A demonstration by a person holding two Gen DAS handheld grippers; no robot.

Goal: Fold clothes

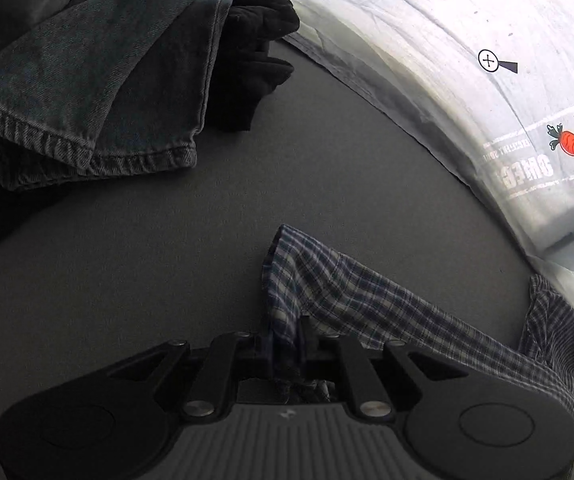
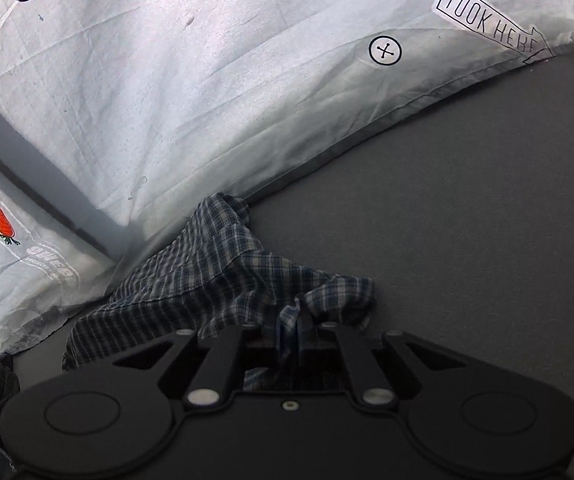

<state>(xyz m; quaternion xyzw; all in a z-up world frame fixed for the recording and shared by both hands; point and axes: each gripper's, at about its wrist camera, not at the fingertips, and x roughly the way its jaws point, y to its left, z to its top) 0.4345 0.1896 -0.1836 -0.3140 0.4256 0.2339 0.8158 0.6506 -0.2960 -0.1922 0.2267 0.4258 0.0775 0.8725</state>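
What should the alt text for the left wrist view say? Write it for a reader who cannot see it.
The black left gripper is shut on a corner of a blue-and-white checked cloth that trails right across a dark grey surface. Folded dark denim jeans and a black garment lie beyond, beside white printed bedding.

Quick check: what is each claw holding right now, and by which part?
Both hold the plaid garment: the left claw pinches a bunched edge at one end, the right claw a bunched corner at the other.
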